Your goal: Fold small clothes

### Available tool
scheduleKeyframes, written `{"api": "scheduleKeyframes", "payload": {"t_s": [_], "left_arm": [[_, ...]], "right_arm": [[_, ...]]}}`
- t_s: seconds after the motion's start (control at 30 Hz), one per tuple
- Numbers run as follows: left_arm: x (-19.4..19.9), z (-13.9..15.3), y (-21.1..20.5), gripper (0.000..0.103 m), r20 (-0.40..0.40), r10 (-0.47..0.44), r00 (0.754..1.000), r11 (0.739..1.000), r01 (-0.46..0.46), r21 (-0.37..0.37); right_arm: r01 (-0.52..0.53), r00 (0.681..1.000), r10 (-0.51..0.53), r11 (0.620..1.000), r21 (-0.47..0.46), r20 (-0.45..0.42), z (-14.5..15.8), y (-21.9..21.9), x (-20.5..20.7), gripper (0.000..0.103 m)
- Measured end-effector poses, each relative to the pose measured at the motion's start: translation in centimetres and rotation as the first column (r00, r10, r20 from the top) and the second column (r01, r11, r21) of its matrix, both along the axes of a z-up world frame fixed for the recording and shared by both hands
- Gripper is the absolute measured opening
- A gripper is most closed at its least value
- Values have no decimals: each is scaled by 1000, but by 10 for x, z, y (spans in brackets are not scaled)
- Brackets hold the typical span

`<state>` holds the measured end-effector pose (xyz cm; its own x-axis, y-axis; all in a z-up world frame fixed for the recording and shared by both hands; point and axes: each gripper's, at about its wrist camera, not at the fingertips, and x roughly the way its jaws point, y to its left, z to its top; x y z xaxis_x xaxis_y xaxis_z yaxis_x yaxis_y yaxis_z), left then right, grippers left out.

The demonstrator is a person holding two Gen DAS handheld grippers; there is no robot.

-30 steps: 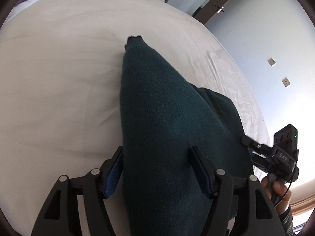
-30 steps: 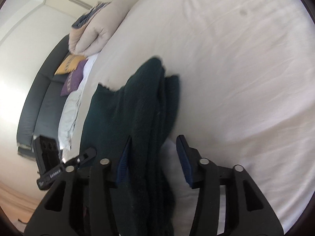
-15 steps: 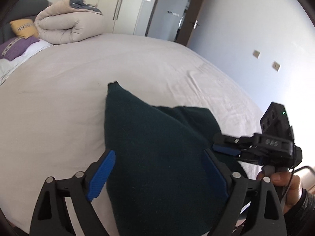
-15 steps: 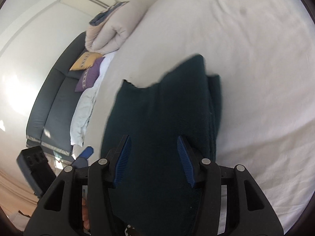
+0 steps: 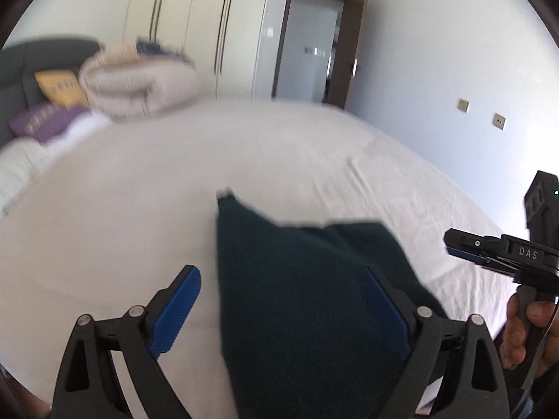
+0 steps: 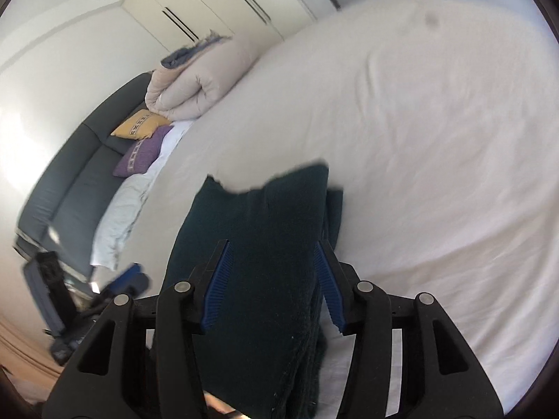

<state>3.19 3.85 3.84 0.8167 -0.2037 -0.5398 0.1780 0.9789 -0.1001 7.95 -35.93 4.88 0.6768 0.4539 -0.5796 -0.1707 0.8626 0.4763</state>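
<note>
A folded dark green knitted garment [image 5: 300, 300] lies on the white bed [image 5: 174, 181]. My left gripper [image 5: 279, 300] is open, its blue pads [image 5: 176, 310] wide apart above the near part of the garment. My right gripper [image 6: 272, 279] is open too, its pads [image 6: 218, 286] either side of the garment [image 6: 265, 244] without pinching it. The right gripper also shows in the left wrist view [image 5: 489, 255], at the right, apart from the cloth.
A rolled beige duvet [image 5: 139, 83] and yellow [image 5: 61, 87] and purple [image 5: 45, 122] cushions lie at the bed's head by a dark headboard [image 6: 70, 181]. Wardrobes [image 5: 202, 28] and an open door [image 5: 346, 45] stand behind. The wall [image 5: 454, 70] runs along the right.
Both grippers have risen and pulled back from the garment, so the cameras tilt up and show more of the room. The left pads have spread wider. The garment stays on the bed.
</note>
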Motion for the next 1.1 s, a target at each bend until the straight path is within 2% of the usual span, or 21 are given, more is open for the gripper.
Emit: {"api": "scheduleKeyframes", "payload": {"t_s": [0.07, 0.13, 0.2, 0.23, 0.27, 0.33, 0.47, 0.53, 0.6, 0.67, 0.73, 0.8, 0.87, 0.97, 1.1], "left_arm": [[-19, 27, -1, 103, 129, 22, 991, 999, -26, 33], [-42, 56, -3, 103, 271, 36, 962, 996, -56, 67], [-60, 78, -5, 103, 361, 64, 930, 991, -104, 90], [-68, 89, -7, 103, 391, 77, 917, 987, -126, 102], [-73, 95, -7, 103, 399, 83, 913, 985, -137, 108], [-82, 107, -6, 103, 372, 105, 922, 981, -157, 112], [-90, 115, -6, 103, 335, 79, 939, 987, -121, 106], [-90, 114, -5, 103, 317, 97, 943, 985, -136, 102], [-86, 106, -7, 103, 281, 108, 954, 981, -147, 124], [-79, 94, -9, 103, 210, 137, 968, 972, -173, 161], [-72, 79, -8, 103, 126, 170, 977, 969, -189, 159], [-61, 63, -6, 103, 31, 207, 978, 966, -210, 153], [-54, 48, -8, 103, -34, 210, 977, 965, -201, 169], [-49, 27, -12, 103, -91, 216, 972, 959, -193, 208], [-47, 9, -11, 103, -161, 203, 966, 965, -169, 200]], "right_arm": [[51, 989, -38, 995, -88, 141, 38, 0, -24, 61], [111, 962, -74, 986, -127, 264, 68, 1, -45, 74], [185, 899, -122, 977, -110, 421, 100, -2, -74, 97], [209, 865, -142, 974, -88, 482, 111, -3, -87, 101], [232, 818, -163, 971, -58, 551, 124, -5, -102, 103], [251, 753, -170, 967, -37, 636, 147, -6, -125, 103], [281, 724, -150, 956, -90, 673, 179, -1, -153, 103], [267, 745, -142, 959, -97, 651, 187, 0, -158, 103], [185, 802, -75, 974, -128, 592, 192, 4, -158, 103], [168, 849, -43, 967, -191, 526, 190, 12, -154, 103], [171, 886, -47, 958, -232, 461, 180, 16, -150, 103], [164, 925, -67, 958, -233, 374, 164, 17, -143, 103], [152, 964, -94, 962, -226, 247, 137, 19, -126, 103], [173, 982, -149, 959, -225, 118, 100, 15, -112, 103], [164, 986, -149, 940, -298, 70, 70, 25, -99, 103]]}}
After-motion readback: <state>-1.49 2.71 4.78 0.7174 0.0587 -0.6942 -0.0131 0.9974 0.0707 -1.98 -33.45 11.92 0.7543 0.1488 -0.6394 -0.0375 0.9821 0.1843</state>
